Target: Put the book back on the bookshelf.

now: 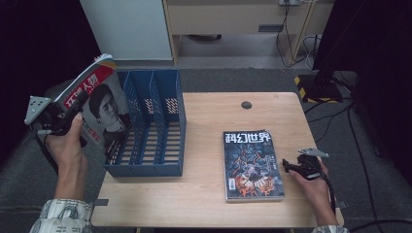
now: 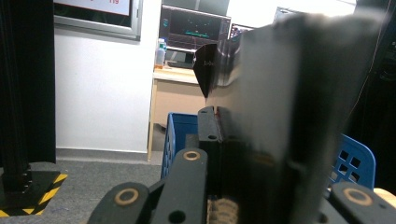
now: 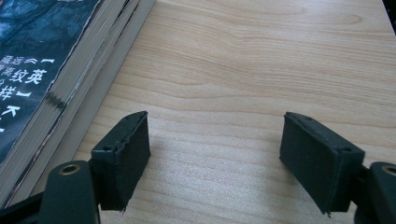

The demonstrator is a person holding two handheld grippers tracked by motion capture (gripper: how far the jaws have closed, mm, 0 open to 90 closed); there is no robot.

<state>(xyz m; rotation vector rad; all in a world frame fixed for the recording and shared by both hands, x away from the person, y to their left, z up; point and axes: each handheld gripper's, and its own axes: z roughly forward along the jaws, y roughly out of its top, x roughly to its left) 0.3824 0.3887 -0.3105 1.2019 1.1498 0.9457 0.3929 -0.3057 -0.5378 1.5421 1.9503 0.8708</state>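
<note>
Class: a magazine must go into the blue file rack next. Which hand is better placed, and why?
Left. The left gripper already clamps a magazine beside the blue file rack; the right gripper is open, empty, beside the stacked magazines.

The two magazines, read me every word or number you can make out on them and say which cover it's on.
"科幻世界": white title across the top of the dark magazine lying on the table.
"人物": white on the red band of the portrait magazine held in the left claw; the characters before it are unclear.
Smaller cover print is too small to read.
</note>
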